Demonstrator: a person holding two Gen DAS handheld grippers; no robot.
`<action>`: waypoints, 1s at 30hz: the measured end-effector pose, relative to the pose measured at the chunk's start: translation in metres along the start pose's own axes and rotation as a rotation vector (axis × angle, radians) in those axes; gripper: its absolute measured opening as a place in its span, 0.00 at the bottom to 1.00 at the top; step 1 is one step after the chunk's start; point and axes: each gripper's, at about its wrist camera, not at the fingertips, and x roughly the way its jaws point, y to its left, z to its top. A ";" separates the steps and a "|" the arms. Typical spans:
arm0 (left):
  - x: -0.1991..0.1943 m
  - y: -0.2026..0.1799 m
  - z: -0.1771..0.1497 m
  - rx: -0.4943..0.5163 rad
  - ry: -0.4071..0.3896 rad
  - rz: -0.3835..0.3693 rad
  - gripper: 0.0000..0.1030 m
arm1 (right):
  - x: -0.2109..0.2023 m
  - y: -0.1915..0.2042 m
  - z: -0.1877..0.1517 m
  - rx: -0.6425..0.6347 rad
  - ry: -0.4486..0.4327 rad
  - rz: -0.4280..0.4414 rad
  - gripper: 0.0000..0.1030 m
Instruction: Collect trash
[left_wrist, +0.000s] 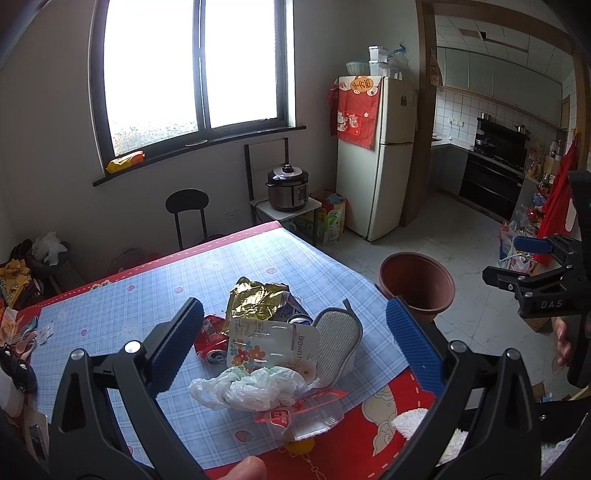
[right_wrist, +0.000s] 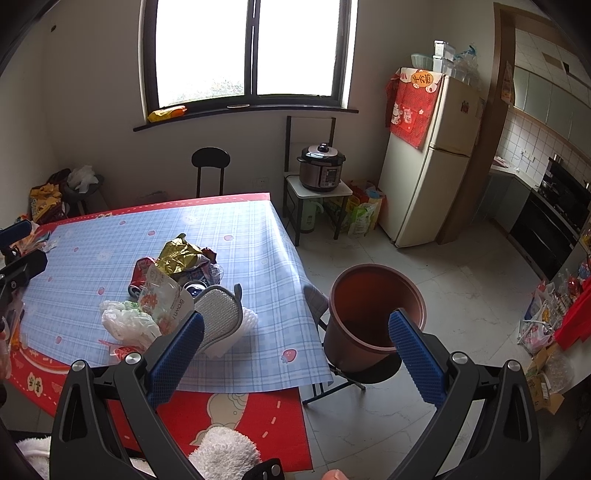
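The left wrist view looked down over a table (left_wrist: 122, 306) covered with a blue checked cloth, where the left gripper (left_wrist: 295, 339) hung with its blue-padded jaws spread wide and nothing between them. Under it lay the heap of trash, near the table's right edge: a crumpled gold foil wrapper (left_wrist: 255, 299) at the far side, a crushed red can (left_wrist: 210, 339) at the heap's left, a clear printed package (left_wrist: 269, 347) in the middle, a crumpled white plastic bag (left_wrist: 251, 387) on the near side, and a grey mesh scrubbing pad (left_wrist: 338, 341) leaning at the right. A clear wrapper with red edging (left_wrist: 299, 413) sat just nearer than the bag, close to the table's near edge. The brown bin (left_wrist: 417, 284) stood off the table's right edge, on a black stool (right_wrist: 354, 373) as the right wrist view showed it. The right gripper (right_wrist: 295, 347) was also opened wide and empty, held above the near right corner of the table, one pad over the scrubbing pad and the other over the bin's rim. Against the far wall stood a black chair (right_wrist: 210, 166), a pressure cooker (right_wrist: 321, 168) on a small stand, and a cream fridge (right_wrist: 428, 162).
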 end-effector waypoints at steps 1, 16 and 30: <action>0.002 0.003 -0.002 -0.007 -0.001 -0.007 0.95 | 0.002 -0.001 0.000 0.011 0.003 0.016 0.96; 0.028 0.114 -0.065 -0.243 0.114 0.140 0.95 | 0.053 0.031 -0.022 0.026 0.044 0.170 0.96; 0.047 0.132 -0.131 -0.308 0.211 0.111 0.95 | 0.112 0.156 -0.057 -0.367 0.244 0.336 0.96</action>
